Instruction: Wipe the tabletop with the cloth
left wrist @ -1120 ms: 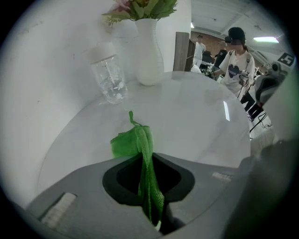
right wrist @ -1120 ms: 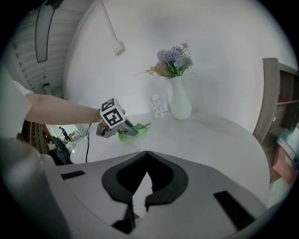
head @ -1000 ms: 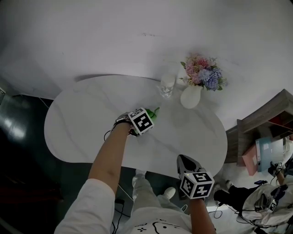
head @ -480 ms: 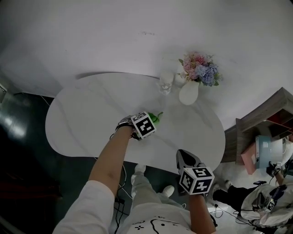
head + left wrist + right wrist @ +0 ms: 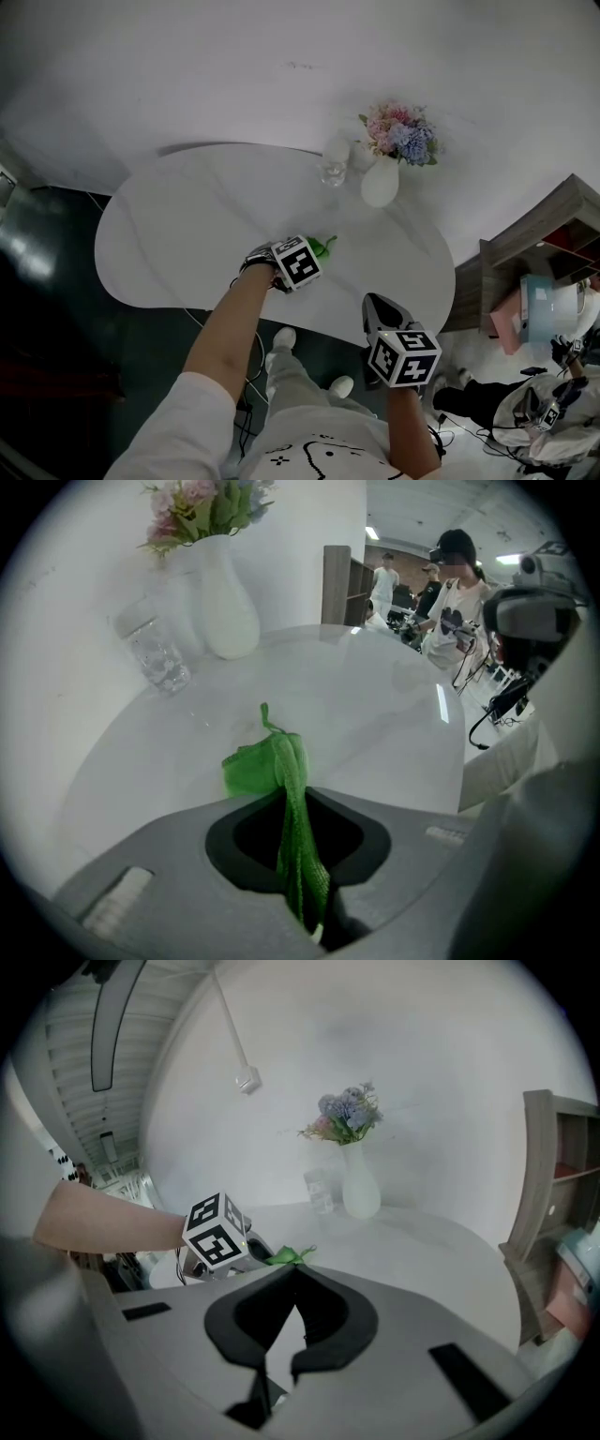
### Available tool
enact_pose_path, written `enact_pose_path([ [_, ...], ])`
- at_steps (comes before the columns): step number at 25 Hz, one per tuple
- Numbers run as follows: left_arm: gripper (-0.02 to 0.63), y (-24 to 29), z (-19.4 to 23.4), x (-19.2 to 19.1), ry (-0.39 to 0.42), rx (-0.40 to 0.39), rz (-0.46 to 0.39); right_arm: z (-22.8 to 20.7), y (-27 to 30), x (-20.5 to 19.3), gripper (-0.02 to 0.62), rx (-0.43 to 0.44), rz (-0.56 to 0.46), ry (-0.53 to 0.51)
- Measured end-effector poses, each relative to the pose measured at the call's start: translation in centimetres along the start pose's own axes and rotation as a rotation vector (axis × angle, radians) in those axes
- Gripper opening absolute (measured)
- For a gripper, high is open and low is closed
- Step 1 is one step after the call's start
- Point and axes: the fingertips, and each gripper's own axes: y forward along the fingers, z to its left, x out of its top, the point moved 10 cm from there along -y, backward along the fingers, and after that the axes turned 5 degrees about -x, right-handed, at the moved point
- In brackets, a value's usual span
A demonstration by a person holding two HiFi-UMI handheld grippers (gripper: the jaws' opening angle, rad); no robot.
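Observation:
A green cloth [image 5: 324,247] lies bunched on the white oval tabletop [image 5: 178,234], near its front middle. My left gripper [image 5: 312,252] is shut on the cloth and holds it down against the table. In the left gripper view the cloth [image 5: 277,764] runs pinched between the jaws of the left gripper [image 5: 298,797] and sticks out ahead. My right gripper [image 5: 377,312] hangs just off the table's front edge, to the right of the left one. It is shut with nothing in it; in the right gripper view the right gripper [image 5: 292,1270] points at the cloth [image 5: 290,1256].
A white vase [image 5: 380,185] with pink and blue flowers [image 5: 399,133] and a clear glass [image 5: 332,170] stand at the table's far edge. A wooden shelf [image 5: 530,239] is at the right. People [image 5: 455,597] stand beyond the table's right end.
The left gripper has drawn the cloth a little toward the table's front edge, away from the vase. The right gripper has stayed about where it was.

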Motion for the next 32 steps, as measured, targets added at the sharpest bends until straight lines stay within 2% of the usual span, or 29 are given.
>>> enact_pose_path([
  [15,0.049,0.1,-4.9,0.4,0.02,-0.029,0.021,-1.8,-2.5,0.5,0.0,0.004,-0.055,0.024],
  [22,0.049,0.2,-7.1,0.3,0.003,-0.071,0.002,-2.5,-3.4,0.7,0.0,0.008,-0.071,0.028],
  [32,0.049,0.2,-10.5,0.3,0.064,-0.069,-0.002,-3.1,-4.2,0.9,0.0,0.02,-0.09,0.04],
])
